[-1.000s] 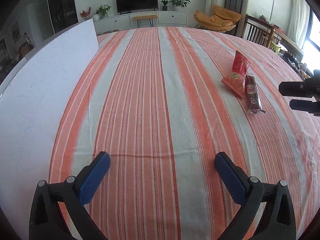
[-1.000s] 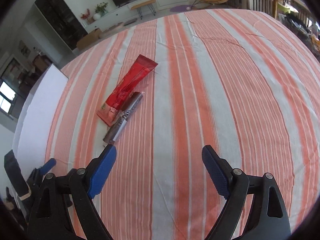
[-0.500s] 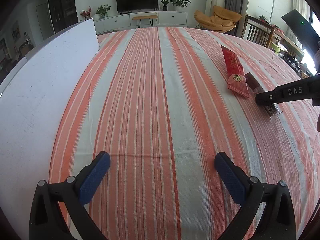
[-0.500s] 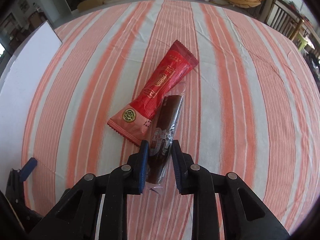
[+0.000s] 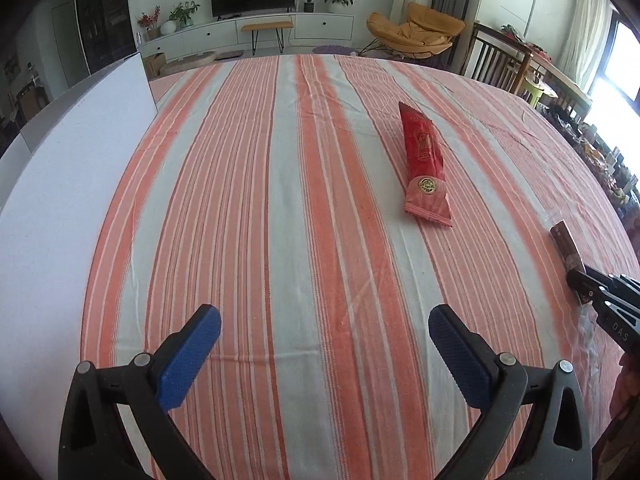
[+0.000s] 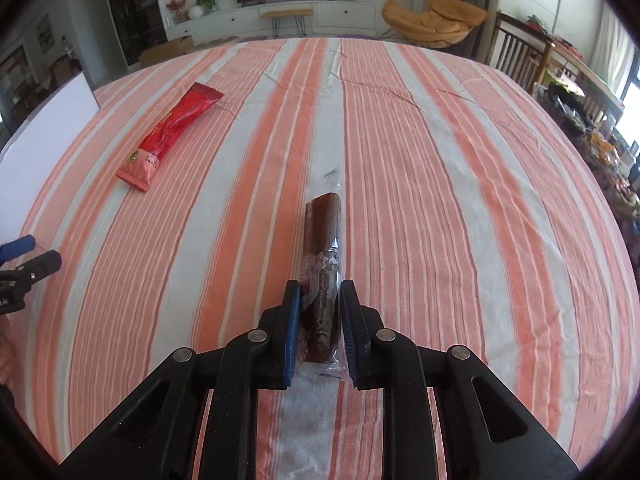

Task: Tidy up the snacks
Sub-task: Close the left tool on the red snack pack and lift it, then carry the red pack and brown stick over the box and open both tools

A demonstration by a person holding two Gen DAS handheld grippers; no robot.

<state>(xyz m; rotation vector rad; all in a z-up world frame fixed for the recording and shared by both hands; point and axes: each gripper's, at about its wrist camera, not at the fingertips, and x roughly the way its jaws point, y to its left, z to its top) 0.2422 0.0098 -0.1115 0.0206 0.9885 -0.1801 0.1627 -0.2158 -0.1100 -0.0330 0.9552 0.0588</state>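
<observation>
My right tool (image 6: 319, 322) is clamped on the brown bar (image 6: 321, 256), its two blue pads (image 6: 291, 332) pressing the near end of the wrapper from both sides. The bar points straight away from me along a pale stripe of the cloth (image 6: 440, 200), and its clear wrapper tail reaches past the far end of the dark filling. I cannot tell whether the bar lies on the cloth or hangs just above it. In the left wrist view the same bar (image 5: 565, 246) shows near the right edge of the surface, with the right tool (image 5: 588, 286) gripping its near end.

My left tool (image 5: 324, 338) stands wide apart with nothing between its pads (image 5: 188, 354), low over the cloth (image 5: 280, 200) near the front edge of the surface. From the right wrist view, the tips of the left tool (image 6: 24, 256) peek in at the left edge.

The red packet (image 5: 425, 164) lies flat on the cloth, well apart from the brown bar, towards the middle of the surface and left of my right tool. Its end with the round gold seal faces the near edge, and its long axis runs away towards the far edge. In the right wrist view the packet (image 6: 170, 136) slants towards the far left.

A white board (image 5: 60, 200) lies along the left edge of the surface.
</observation>
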